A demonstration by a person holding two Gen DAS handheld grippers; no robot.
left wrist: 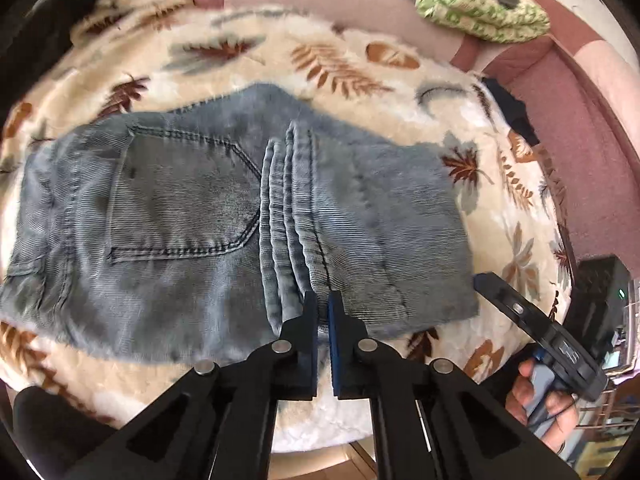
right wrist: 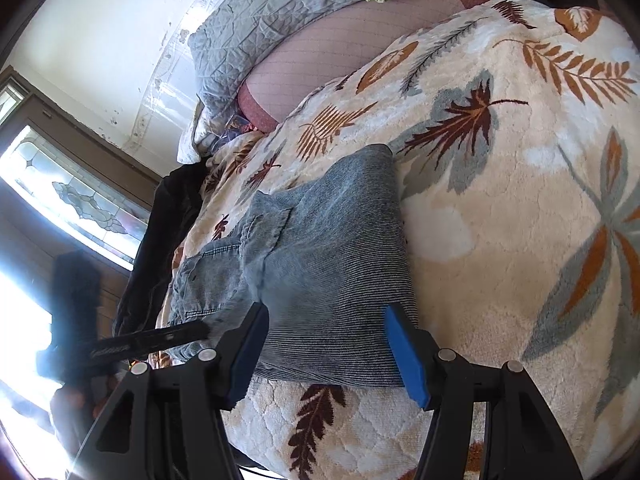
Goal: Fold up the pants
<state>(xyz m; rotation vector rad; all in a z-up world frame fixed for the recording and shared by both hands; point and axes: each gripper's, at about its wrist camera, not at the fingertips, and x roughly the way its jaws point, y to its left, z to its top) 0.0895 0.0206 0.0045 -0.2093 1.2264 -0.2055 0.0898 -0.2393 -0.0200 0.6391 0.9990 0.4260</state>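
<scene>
Grey-blue corduroy pants (left wrist: 180,208) lie folded across a leaf-patterned fleece blanket (left wrist: 320,56), back pocket up, with the leg hems stacked over the middle. My left gripper (left wrist: 321,304) is at the near edge of those hems, its jaws shut on the fabric there. In the right wrist view the pants (right wrist: 328,248) stretch away from the camera. My right gripper (right wrist: 330,336) hovers open over the near folded end, and its blue pads (right wrist: 404,356) stand wide of the cloth. A hand (left wrist: 540,404) holds the right gripper (left wrist: 520,312) at the blanket's right edge.
A green patterned quilt (left wrist: 480,4) and pink bedding (left wrist: 560,112) lie beyond the blanket. A grey quilted pillow (right wrist: 256,28) rests by the wall. A dark garment (right wrist: 160,240) hangs at the bed's left side below a window (right wrist: 72,200). A black box (left wrist: 600,292) sits at the right.
</scene>
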